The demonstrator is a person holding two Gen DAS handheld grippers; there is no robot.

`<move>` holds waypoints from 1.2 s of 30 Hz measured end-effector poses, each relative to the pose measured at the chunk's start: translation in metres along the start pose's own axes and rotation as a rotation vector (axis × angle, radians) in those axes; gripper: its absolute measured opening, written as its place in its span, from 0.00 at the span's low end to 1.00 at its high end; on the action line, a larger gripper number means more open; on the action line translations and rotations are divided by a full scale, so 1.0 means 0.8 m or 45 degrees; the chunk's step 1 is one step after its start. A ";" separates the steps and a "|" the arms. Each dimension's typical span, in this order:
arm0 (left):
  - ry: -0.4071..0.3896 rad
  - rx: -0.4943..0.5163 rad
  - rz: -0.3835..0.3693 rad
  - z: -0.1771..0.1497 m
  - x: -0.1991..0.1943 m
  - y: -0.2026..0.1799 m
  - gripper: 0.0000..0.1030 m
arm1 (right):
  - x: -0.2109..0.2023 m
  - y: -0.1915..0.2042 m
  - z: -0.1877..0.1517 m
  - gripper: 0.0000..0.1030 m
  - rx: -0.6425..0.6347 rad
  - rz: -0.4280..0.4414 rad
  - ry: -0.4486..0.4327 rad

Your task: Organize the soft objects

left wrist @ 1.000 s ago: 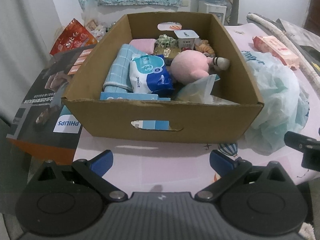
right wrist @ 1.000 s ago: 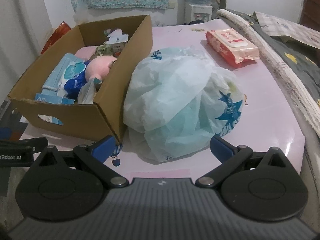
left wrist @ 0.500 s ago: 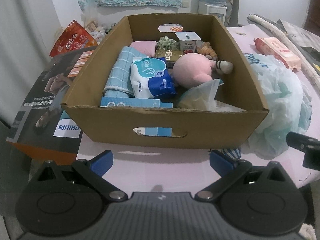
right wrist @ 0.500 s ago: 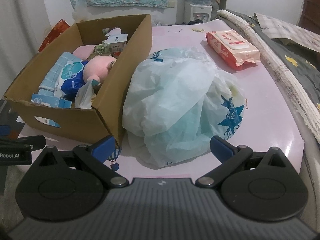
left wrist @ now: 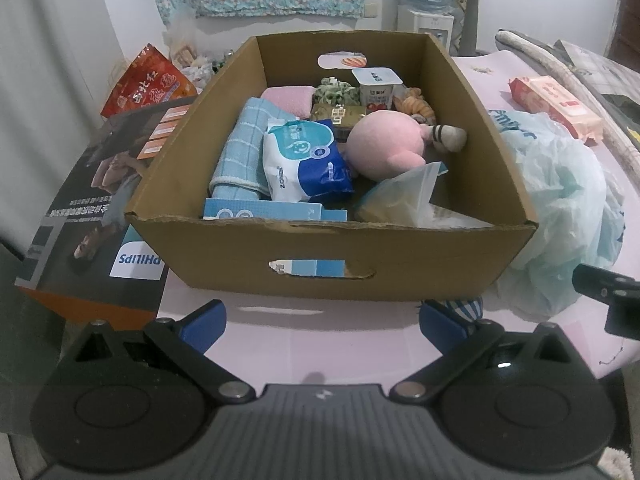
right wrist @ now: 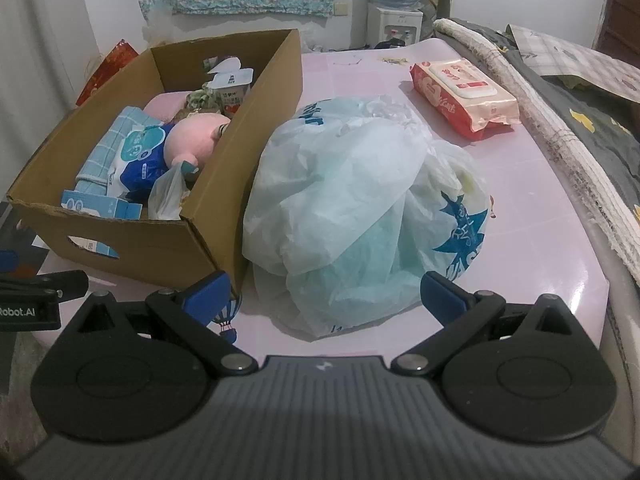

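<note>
A cardboard box (left wrist: pixel 332 256) stands on the pink table and holds a pink plush toy (left wrist: pixel 386 146), a blue checked towel (left wrist: pixel 240 144), a pink cloth (left wrist: pixel 290 98), a blue-white wipes pack (left wrist: pixel 304 162) and a clear plastic bag (left wrist: pixel 404 200). The box also shows in the right wrist view (right wrist: pixel 160 240). A pale blue-white plastic bag (right wrist: pixel 360 208) lies right of the box. My left gripper (left wrist: pixel 322 322) is open and empty in front of the box. My right gripper (right wrist: pixel 324 292) is open and empty just before the plastic bag.
A pink wipes pack (right wrist: pixel 464 98) lies at the far right of the table. A dark Philips carton (left wrist: pixel 100 200) and a red snack bag (left wrist: pixel 148 84) lie left of the box. Bedding (right wrist: pixel 560 120) borders the table's right edge.
Both grippers have moved a little forward and higher; the box and the plastic bag look slightly closer. Nothing was taken hold of.
</note>
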State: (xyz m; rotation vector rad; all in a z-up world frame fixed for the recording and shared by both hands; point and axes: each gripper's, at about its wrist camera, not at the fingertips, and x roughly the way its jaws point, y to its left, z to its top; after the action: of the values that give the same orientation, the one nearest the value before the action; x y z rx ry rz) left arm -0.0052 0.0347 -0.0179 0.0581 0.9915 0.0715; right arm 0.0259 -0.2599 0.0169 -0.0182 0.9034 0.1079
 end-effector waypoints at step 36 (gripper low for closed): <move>0.004 0.002 0.003 -0.001 0.000 -0.001 1.00 | 0.003 -0.002 -0.002 0.99 0.004 0.005 0.004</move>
State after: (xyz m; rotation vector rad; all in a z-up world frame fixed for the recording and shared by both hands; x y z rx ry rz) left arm -0.0059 0.0339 -0.0187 0.0609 0.9947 0.0729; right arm 0.0264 -0.2614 0.0143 -0.0135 0.9069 0.1097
